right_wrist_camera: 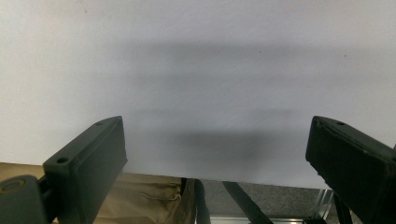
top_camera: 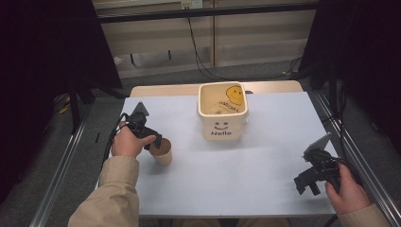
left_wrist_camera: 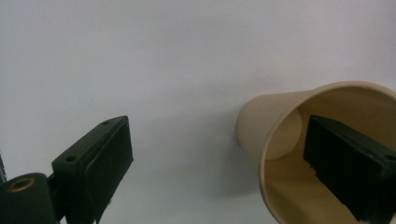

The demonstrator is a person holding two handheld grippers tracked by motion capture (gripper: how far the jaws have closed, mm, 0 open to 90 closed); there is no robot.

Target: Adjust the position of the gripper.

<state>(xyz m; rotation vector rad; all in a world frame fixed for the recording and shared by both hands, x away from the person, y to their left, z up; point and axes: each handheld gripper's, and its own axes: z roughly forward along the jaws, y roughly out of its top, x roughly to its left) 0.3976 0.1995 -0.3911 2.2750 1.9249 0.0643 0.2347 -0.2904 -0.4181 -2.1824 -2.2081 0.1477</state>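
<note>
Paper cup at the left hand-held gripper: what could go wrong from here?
1. The left hand-held gripper stands open, one jaw inside the paper cup, the other well outside. Closing may drag or tip the light cup before the wall is pinched.
2. A hard squeeze could crumple the thin rim.
3. The right hand-held gripper sits open near the table edge, too far off to steady it.

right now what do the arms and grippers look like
Both forearms wear tan sleeves. Each hand holds a black gripper: the left gripper and right gripper each carry a grey three-cornered plate on top and trail a black cable. The jaws are flat, blocky black pads with small screw holes.
</note>
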